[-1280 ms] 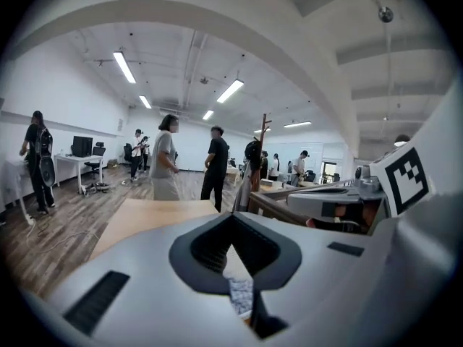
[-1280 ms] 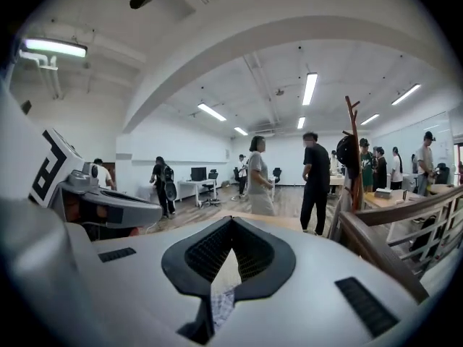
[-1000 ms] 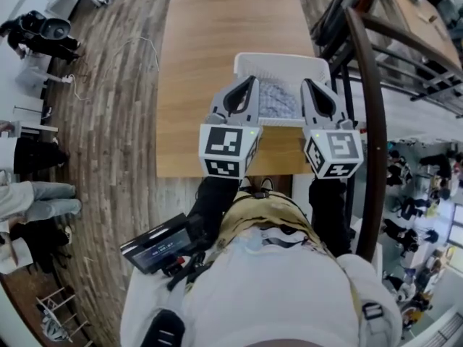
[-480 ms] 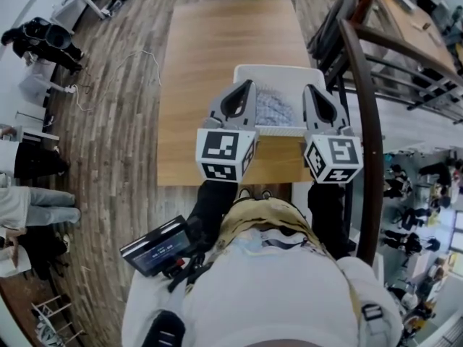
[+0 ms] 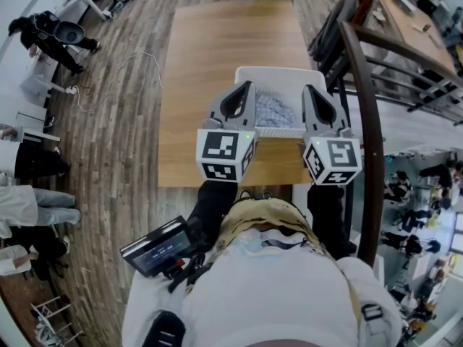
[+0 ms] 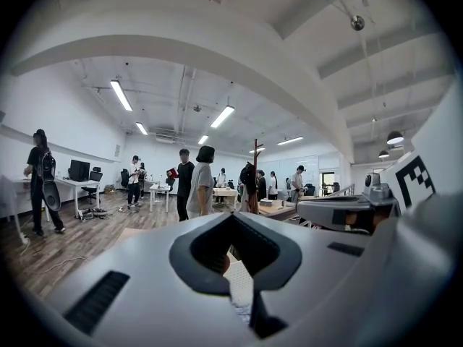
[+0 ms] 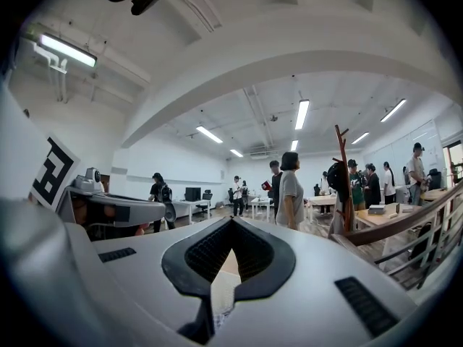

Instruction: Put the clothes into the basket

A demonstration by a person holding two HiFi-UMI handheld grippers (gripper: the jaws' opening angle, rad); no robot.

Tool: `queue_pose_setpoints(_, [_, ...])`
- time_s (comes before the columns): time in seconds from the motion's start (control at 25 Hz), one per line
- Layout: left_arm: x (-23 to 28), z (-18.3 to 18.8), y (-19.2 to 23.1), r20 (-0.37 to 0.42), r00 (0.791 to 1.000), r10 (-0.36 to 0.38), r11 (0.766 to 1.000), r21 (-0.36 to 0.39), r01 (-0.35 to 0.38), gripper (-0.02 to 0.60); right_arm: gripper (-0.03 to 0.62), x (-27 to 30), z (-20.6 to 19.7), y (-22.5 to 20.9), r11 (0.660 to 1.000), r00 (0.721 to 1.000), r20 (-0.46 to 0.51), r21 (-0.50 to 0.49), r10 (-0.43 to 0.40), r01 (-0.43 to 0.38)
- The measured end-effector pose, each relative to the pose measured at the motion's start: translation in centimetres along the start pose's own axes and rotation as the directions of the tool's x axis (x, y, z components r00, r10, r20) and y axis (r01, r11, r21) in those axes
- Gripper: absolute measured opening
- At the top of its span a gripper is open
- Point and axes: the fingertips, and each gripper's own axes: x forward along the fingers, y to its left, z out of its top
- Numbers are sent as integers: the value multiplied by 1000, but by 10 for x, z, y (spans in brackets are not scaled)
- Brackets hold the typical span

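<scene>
A white basket (image 5: 278,71) stands on the near right part of a wooden table (image 5: 210,63). Patterned blue-white clothes (image 5: 273,108) lie inside it. My left gripper (image 5: 246,87) hangs over the basket's near left rim, and my right gripper (image 5: 311,90) over its near right rim. Both point away from me, with the clothes showing between them. In the left gripper view the left gripper (image 6: 233,219) is shut with nothing held, and white basket mesh (image 6: 242,284) shows through the gap behind the jaws. The right gripper (image 7: 231,221) is likewise shut and empty.
A curved wooden railing (image 5: 365,121) runs close along the table's right side, with dark chairs (image 5: 333,20) beyond the basket. Wood floor lies to the left. Several people stand in the room (image 6: 199,179), away from the table.
The head view has shifted slightly, so the table and basket sit a little lower in the picture. Both grippers stay shut over the basket's near rim.
</scene>
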Motion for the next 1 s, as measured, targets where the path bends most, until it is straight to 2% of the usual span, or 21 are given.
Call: queue_pose_setpoints(1.0, [5,-3,-6,-13,1000,-13,1000,22,14,0,21,0,1,0,1000,1000,-7,-20,16,-17])
